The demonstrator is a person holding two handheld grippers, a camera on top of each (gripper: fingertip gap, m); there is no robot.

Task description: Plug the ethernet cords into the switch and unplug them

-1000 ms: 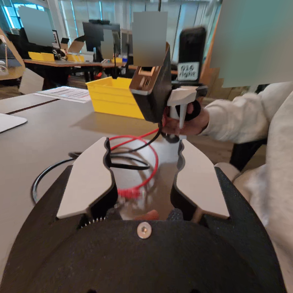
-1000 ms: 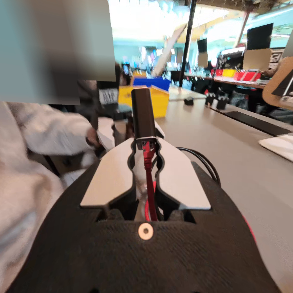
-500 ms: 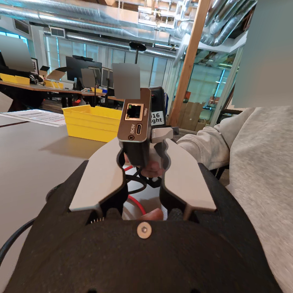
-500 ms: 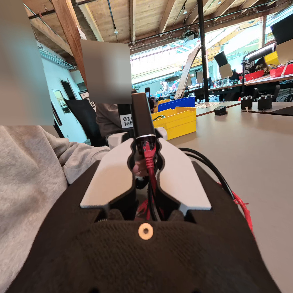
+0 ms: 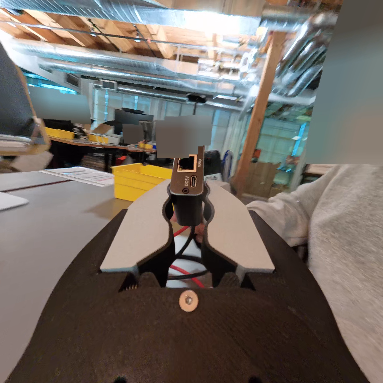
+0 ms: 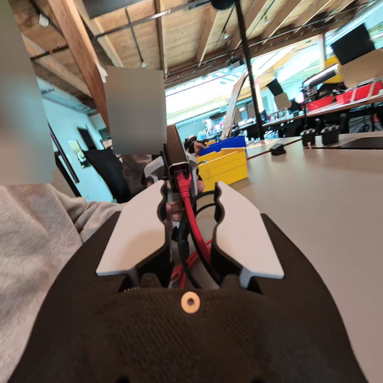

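My left gripper (image 5: 188,192) is shut on the switch (image 5: 187,180), a small dark box held upright above the table. The end facing me has an empty ethernet port and a smaller port below it. In the right wrist view the switch (image 6: 179,172) shows its other end, with the red ethernet plug (image 6: 183,184) seated in it. The red cord (image 6: 193,223) hangs down between the jaws of my right gripper (image 6: 189,186), which is open and touches nothing. A black cord (image 6: 183,238) hangs beside the red one; where its end goes is hidden.
The grey table (image 5: 51,228) spreads to the left with a yellow bin (image 5: 132,182) and papers (image 5: 83,174) behind. In the right wrist view a yellow bin (image 6: 223,167), a blue bin (image 6: 226,143) and a small black box (image 6: 276,149) stand farther off. A grey sleeve (image 5: 290,211) lies to the right.
My left gripper rose to the switch and closed on it. My right gripper opened, let go of the red plug and drew back a little. Both views tilted upward.
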